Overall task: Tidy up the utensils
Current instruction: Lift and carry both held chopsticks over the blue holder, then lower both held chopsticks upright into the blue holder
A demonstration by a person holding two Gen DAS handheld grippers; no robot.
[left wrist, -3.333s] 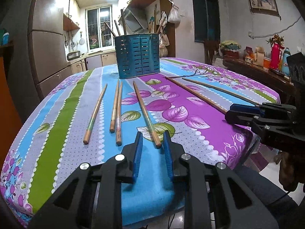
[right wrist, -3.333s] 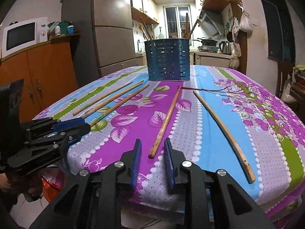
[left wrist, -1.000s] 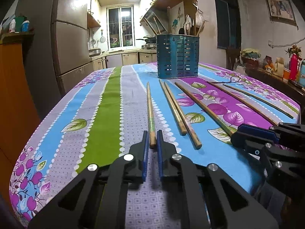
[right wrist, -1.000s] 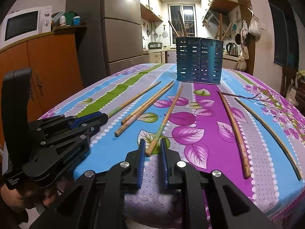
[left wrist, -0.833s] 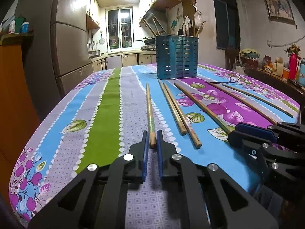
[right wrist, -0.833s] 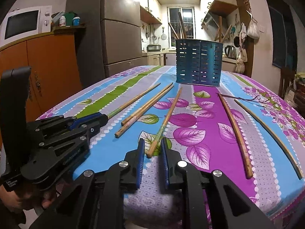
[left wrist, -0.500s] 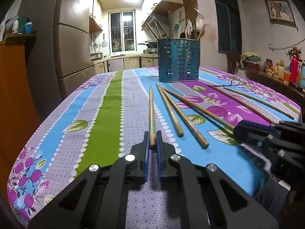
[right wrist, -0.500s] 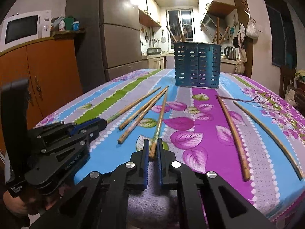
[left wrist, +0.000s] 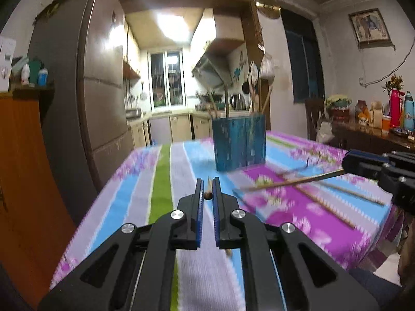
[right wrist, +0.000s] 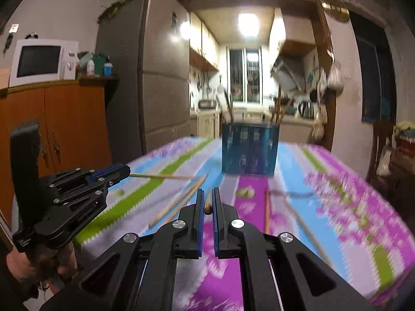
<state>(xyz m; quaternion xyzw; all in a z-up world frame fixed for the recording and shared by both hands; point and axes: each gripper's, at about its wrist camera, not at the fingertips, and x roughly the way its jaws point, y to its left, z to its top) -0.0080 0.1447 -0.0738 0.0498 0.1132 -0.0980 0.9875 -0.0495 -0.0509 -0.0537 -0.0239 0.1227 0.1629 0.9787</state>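
- Chopsticks: left gripper (left wrist: 206, 194) pinches one chopstick (left wrist: 207, 185) by its near end; right gripper (right wrist: 206, 207) pinches another (right wrist: 207, 203) likewise, both above the table (right wrist: 358, 207).
- Light, stiff, smooth sticks; end grips may let them swing.
- Blue holder (right wrist: 249, 150) stands far, centre.

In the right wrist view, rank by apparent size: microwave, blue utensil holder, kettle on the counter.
1. Microwave and blue utensil holder look about alike, and the holder stands nearer, so no ranking between them.
2. Kettle, clearly smallest, though farthest away.
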